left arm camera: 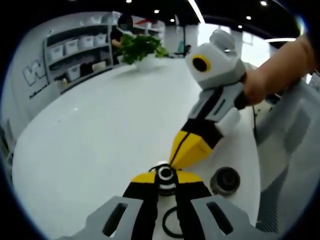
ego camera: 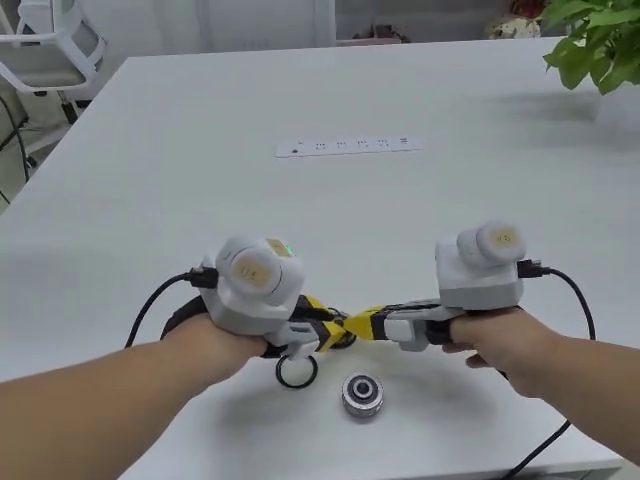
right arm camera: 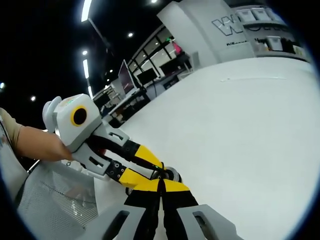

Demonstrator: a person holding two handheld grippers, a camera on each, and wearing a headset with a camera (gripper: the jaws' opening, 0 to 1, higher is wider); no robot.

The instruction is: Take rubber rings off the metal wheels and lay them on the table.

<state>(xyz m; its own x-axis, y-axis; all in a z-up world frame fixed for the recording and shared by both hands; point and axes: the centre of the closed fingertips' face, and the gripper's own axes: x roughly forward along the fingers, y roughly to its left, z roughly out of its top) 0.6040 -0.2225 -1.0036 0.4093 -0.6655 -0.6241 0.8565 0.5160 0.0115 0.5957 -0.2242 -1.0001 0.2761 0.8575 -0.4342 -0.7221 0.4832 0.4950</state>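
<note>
On the desk (ego camera: 180, 160), the fingers of your left gripper (ego camera: 325, 332) pinched one wheel (left arm camera: 165, 173); those of your right gripper (right arm camera: 160, 184), pressed together, touched its rim. A second wheel (ego camera: 362, 393) and one loose ring (ego camera: 296, 370) lay just beside: about half done, I judge.

the white table (ego camera: 180, 170) bore a white power strip (ego camera: 348, 146) toward 12 o'clock, lying crosswise. near the 6 o'clock edge a black rubber ring (ego camera: 296, 371) lay flat. a metal wheel (ego camera: 362, 393) sat just beside it at its 4 o'clock, not touching. a leafy plant (ego camera: 595, 45) showed at the 2 o'clock corner.
</note>
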